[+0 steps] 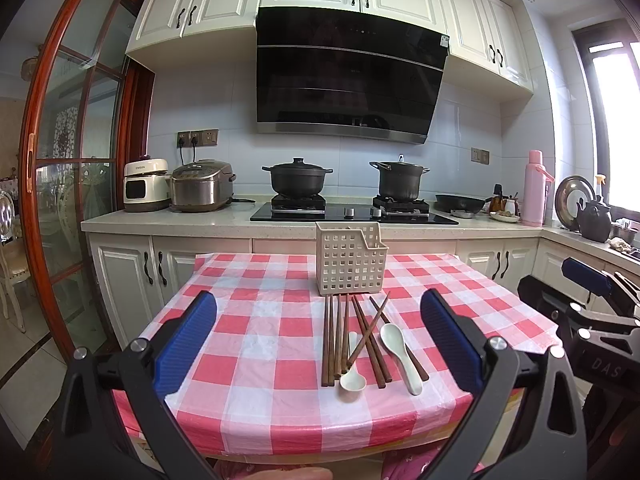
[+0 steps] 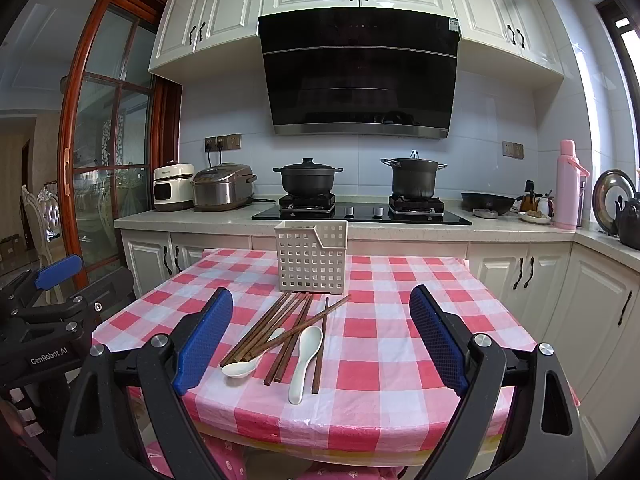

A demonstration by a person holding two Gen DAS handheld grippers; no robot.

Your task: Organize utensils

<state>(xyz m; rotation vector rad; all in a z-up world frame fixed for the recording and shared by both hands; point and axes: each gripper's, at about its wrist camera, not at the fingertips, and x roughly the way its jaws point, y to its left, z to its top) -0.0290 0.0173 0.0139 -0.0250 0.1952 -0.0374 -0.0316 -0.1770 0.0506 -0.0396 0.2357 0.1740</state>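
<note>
— What are your grippers doing?

— My left gripper [image 1: 318,344] is spread wide and holds nothing; its blue pads frame the lower middle of the left wrist view. My right gripper [image 2: 320,340] is spread just as wide, also holding nothing, low in its own view. Each shows at the edge of the other's camera: the right one at the far right of the left wrist view, the left one at the far left of the right wrist view.

— Where are the utensils?

— On the counter [image 1: 256,344], which wears a red-and-white checked cloth. A bundle of brown wooden chopsticks [image 1: 340,340] lies in the lower middle of the frame, mostly side by side, a few crossing over the others. A small white spoon [image 1: 352,376] lies among them, its bowl toward the lower edge of the frame. A larger white spoon [image 1: 400,350] lies at the right side of the bundle, touching the rightmost chopstick.

— And the holder?

— A cream perforated utensil basket [image 1: 350,264] stands upright just above the chopstick tips, mid-frame. I cannot see anything inside it.

— Anything behind?

— At mid-height, two black pots [image 2: 308,180] on a black hob, a rice cooker [image 2: 222,188] left of them, a pink flask [image 2: 568,184] at the right.
</note>
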